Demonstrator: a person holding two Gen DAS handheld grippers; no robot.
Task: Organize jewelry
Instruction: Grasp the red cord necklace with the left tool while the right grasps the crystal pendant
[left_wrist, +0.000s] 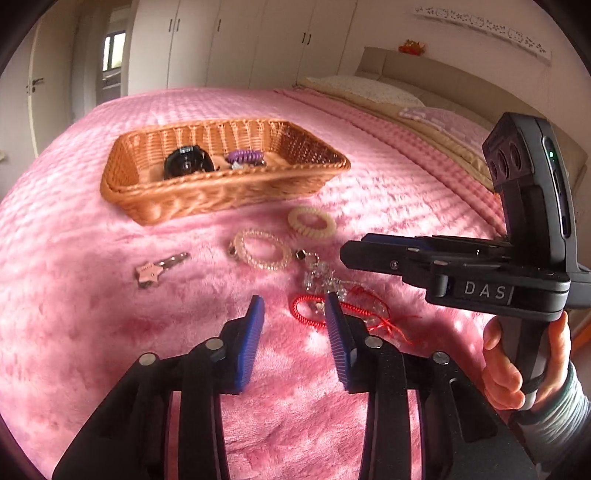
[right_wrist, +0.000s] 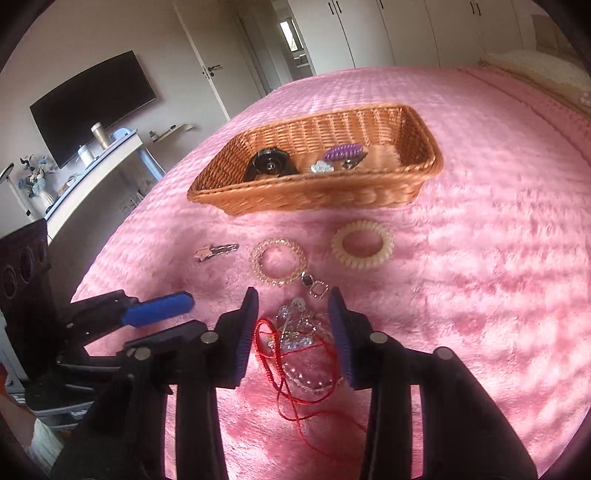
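A: So the right hand-held gripper (right_wrist: 293, 314) hangs spread wide over the red cord bracelet (right_wrist: 271, 341) and crystal tangle (right_wrist: 301, 328) on the bed (right_wrist: 480, 258), gripping nothing.

B: Yep, left hand-held gripper (left_wrist: 294, 314) is released too. Next, I'd guess: pinch, then carry it to the wicker basket (right_wrist: 424, 147).

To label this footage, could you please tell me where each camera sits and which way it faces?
Left wrist: on the left claw, facing the wicker basket across the pink blanket; right claw and right hand show.
Right wrist: on the right claw, over the red cord bracelet; left claw shows.
Shared: basket, cream hair tie.
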